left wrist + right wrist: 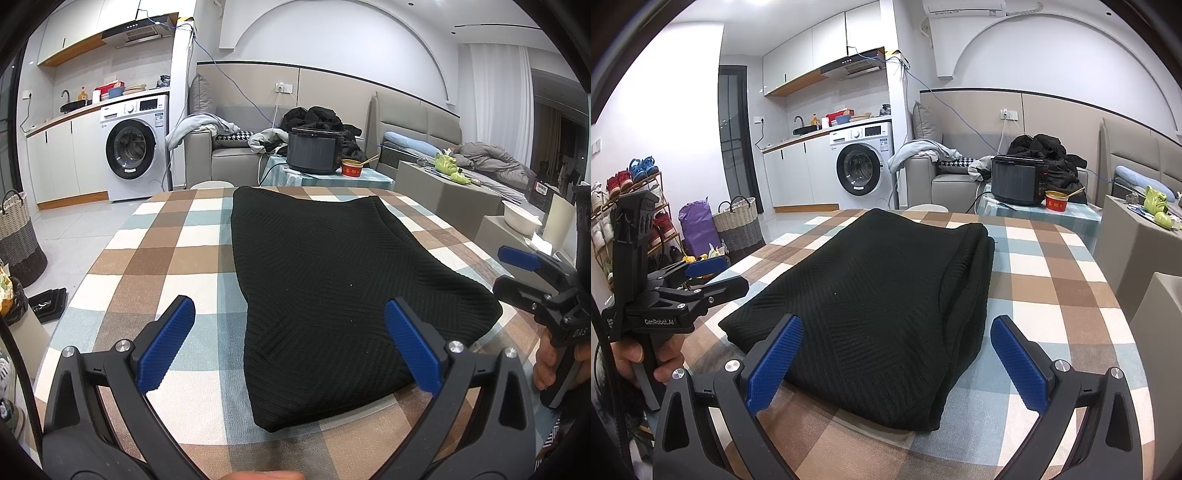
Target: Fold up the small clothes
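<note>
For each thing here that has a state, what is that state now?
Black garment: folded, flat on the checked cloth.
Left gripper: open, holds nothing.
Right gripper: open, holds nothing.
Washing machine: door shut.
Red bowl: uncovered, a utensil stands in it.

A black ribbed garment [332, 280] lies on a brown, white and pale-blue checked tablecloth [162, 258].

A studio flat: washing machine [863, 170], sofa [955, 184], bed [491, 162], kitchenette.
</note>
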